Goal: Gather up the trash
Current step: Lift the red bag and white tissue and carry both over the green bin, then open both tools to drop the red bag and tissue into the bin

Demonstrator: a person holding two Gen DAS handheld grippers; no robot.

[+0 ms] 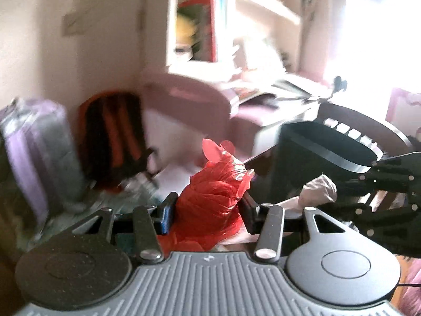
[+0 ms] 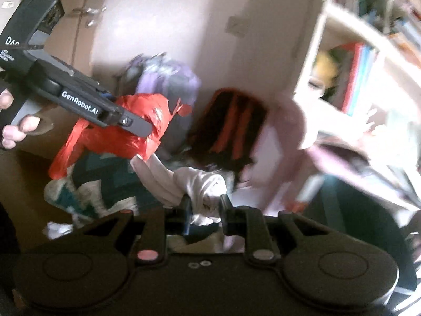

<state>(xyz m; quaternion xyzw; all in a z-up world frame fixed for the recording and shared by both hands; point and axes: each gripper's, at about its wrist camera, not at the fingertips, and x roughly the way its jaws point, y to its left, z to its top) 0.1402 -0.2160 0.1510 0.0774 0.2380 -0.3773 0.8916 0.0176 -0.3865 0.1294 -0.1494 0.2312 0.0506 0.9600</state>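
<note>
**Two pieces of trash held up beside a black bin**

Across a cluttered, motion-blurred bedroom, a white bookshelf (image 1: 231, 23) stands against the back wall, with a purple suitcase (image 1: 39, 152) and a red-and-black backpack (image 1: 113, 142) lower down at the left. A tall black bin (image 1: 315, 158) with an open top sits to the right in the left wrist view, near both tools.

Next in size is a crumpled red plastic bag (image 1: 213, 197). The left hand-held gripper (image 1: 208, 213) is closed narrowly around it, fingers pressing its sides, and the bag bulges above them. In the right wrist view the same bag hangs loose below that tool, a long tail trailing down.

Smaller still is a wad of white plastic or paper (image 2: 202, 192). The right hand-held gripper (image 2: 205, 210) is clamped on it, and the wad spills forward past the fingers. Whether the white strip that runs up toward the red bag belongs to this wad cannot be told.

Both pieces appear to be on their way to the bin, neither yet over its mouth. The likely risks: thin, slippery plastic could slide out of a narrow pinch during a fast swing, the red bag's dangling tail could snag the bin rim and fall outside, and if the two pieces are tangled, releasing one may drag the other.
</note>
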